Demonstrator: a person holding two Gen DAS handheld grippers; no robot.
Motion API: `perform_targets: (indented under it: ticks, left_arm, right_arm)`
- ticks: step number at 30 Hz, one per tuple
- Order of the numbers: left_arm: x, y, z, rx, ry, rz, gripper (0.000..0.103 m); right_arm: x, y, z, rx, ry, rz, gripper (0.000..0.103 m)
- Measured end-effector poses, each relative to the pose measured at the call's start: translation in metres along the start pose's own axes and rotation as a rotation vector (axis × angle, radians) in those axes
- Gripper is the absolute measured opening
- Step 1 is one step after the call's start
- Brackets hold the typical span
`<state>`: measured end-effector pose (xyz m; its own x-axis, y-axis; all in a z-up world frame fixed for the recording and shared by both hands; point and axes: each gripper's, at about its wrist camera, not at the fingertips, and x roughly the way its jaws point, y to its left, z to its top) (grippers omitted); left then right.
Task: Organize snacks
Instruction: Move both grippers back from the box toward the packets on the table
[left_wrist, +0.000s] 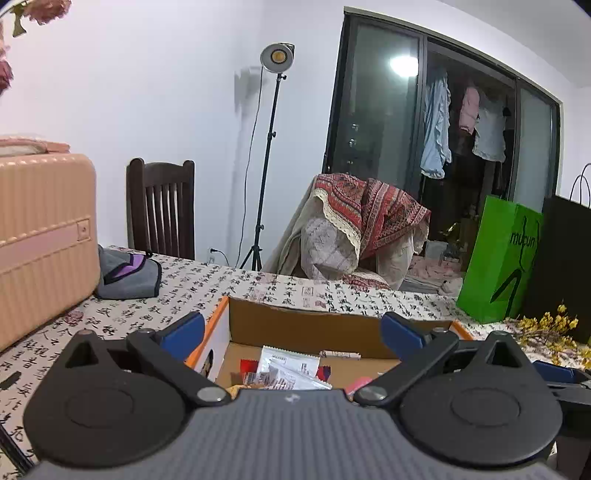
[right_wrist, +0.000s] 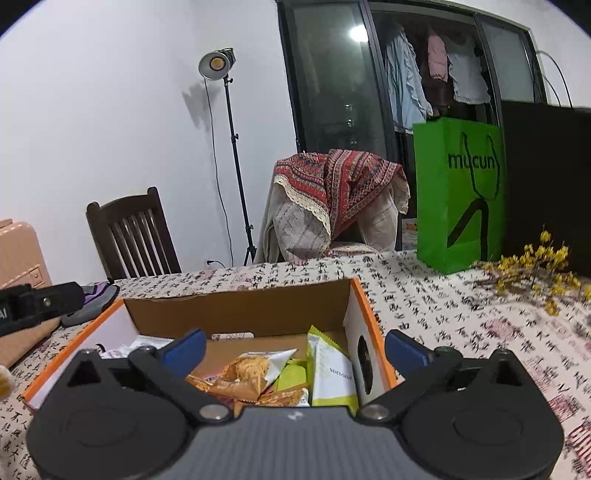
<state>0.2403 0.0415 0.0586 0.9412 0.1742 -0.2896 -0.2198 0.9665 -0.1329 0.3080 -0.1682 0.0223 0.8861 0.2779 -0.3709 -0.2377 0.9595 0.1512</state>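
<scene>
An open cardboard box with orange edges sits on the table right before both grippers. It holds several snack packets: clear and red ones in the left wrist view, an orange cookie packet and a green-white packet in the right wrist view. My left gripper hangs above the box's near edge, jaws wide apart, nothing between them. My right gripper is open just as wide over the box's right half, also empty. The left gripper's dark body shows at the left.
A pink suitcase and a grey-purple pouch lie left. A green paper bag, a black bag and yellow flowers stand right. Two chairs and a lamp stand are behind the calligraphy-print tablecloth.
</scene>
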Motion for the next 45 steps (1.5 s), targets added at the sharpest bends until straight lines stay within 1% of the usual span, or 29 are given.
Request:
perform_targets:
  ticks: [5,11,17,20,23,29,33,36,41,45]
  left_arm:
    - [-0.019,0.003,0.008,-0.014,0.001,-0.016,0.103]
    - [-0.045,0.017,0.005,-0.022,0.009,-0.037,0.103]
    - [-0.071,0.038,-0.009,0.010,0.022,-0.018,0.103]
    - [-0.082,0.052,-0.018,0.023,0.046,-0.012,0.103]
    - [-0.089,0.066,-0.030,0.031,0.075,0.004,0.103]
    - [-0.099,0.094,-0.054,0.028,0.126,0.022,0.103]
    - [-0.100,0.108,-0.065,0.010,0.137,0.025,0.103]
    - [-0.096,0.112,-0.074,-0.012,0.149,0.024,0.103]
    - [-0.087,0.116,-0.086,-0.031,0.184,0.000,0.103]
    - [-0.086,0.123,-0.087,-0.071,0.183,-0.013,0.103]
  right_arm:
    - [-0.021,0.002,0.007,-0.017,-0.004,0.002,0.103]
    - [-0.047,0.000,0.003,-0.027,0.010,0.022,0.103]
    - [-0.071,-0.003,-0.011,-0.035,0.045,0.042,0.103]
    - [-0.079,-0.003,-0.020,-0.041,0.077,0.072,0.103]
    - [-0.089,0.000,-0.030,-0.051,0.094,0.075,0.103]
    - [-0.104,0.004,-0.049,-0.060,0.131,0.078,0.103]
    - [-0.108,0.005,-0.062,-0.063,0.166,0.087,0.103]
    - [-0.108,0.006,-0.070,-0.045,0.190,0.092,0.103]
    - [-0.104,0.009,-0.073,-0.038,0.215,0.092,0.103]
    - [-0.101,0.014,-0.071,-0.052,0.223,0.084,0.103]
